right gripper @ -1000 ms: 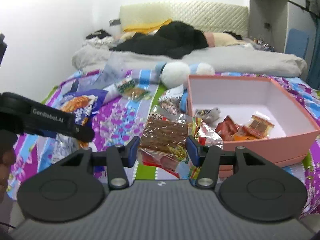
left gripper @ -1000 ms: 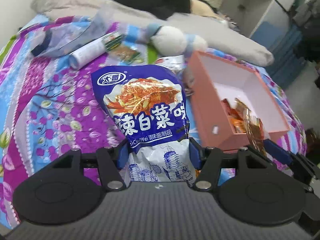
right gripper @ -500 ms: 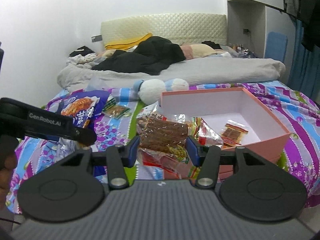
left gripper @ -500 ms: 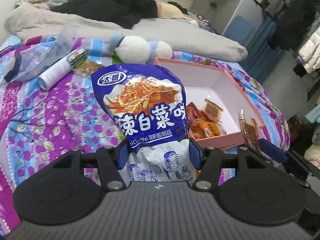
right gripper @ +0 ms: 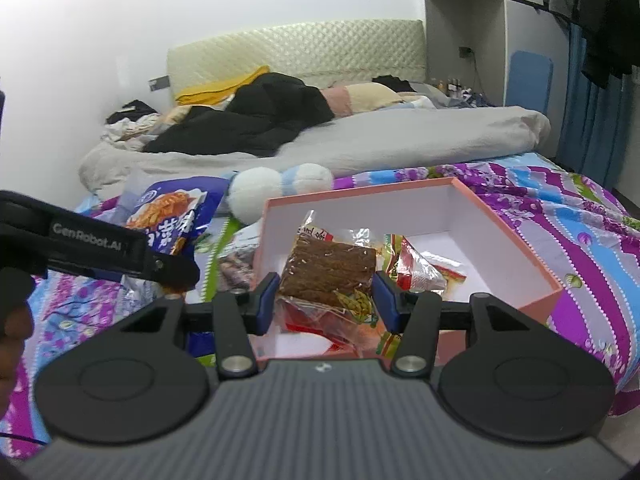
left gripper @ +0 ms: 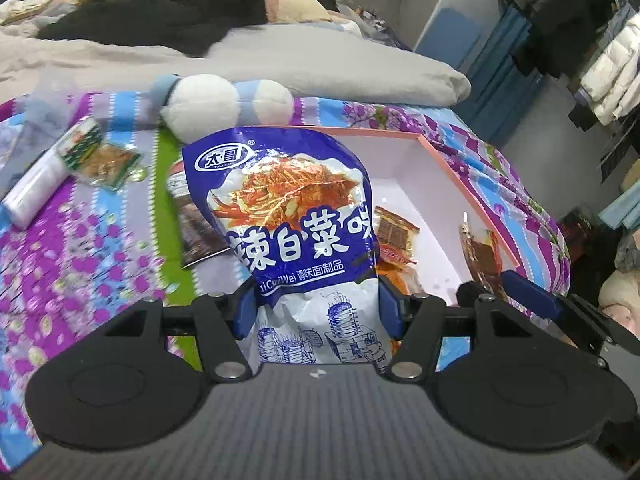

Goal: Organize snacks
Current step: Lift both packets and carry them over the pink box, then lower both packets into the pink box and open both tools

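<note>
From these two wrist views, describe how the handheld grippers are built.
Both the left gripper and right gripper have matte black linkage arms with silver pivot screws, blue finger pads, round black side discs and a ribbed grey body. The left one's side bar reads "GenRobot.AI".

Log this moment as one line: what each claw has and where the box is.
left claw: shut on blue snack bag | right claw: shut on brown snack pack | pink box: open on bedspread, snacks inside

The snack bag (left gripper: pixel 296 216) is deep blue with white lettering and an orange-red food print. The box (right gripper: pixel 516 240) is salmon pink outside, white inside. The bedsheet (left gripper: pixel 80 248) shows purple flowers on blue, white and green stripes.
</note>
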Motion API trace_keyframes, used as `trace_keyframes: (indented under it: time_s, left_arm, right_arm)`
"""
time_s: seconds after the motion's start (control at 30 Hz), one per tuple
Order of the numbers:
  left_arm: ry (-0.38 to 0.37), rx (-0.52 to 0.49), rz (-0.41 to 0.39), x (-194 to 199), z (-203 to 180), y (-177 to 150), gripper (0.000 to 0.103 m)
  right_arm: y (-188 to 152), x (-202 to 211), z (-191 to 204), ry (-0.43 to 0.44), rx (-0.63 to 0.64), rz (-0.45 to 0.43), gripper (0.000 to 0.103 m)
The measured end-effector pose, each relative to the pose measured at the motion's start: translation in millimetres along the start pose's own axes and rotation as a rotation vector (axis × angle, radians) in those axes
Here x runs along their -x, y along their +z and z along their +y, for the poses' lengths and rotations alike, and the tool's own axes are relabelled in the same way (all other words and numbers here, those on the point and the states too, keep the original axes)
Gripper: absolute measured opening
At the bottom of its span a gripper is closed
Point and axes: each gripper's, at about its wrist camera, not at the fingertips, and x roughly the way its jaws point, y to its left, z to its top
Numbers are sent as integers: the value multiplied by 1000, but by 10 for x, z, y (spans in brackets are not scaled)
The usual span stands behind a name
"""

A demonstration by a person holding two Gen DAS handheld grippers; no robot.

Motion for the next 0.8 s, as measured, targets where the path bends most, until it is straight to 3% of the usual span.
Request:
trace_keyframes:
  time_s: [0.4, 0.8]
  left_arm:
    - [-42, -42, 99, -1028, -164, 497, 65]
    - [-45, -57, 153, -1579, -151, 718, 66]
  right_arm:
    - [162, -714, -421, -37, -21, 90, 53]
    - [145, -1316, -693, -51, -68, 177, 54]
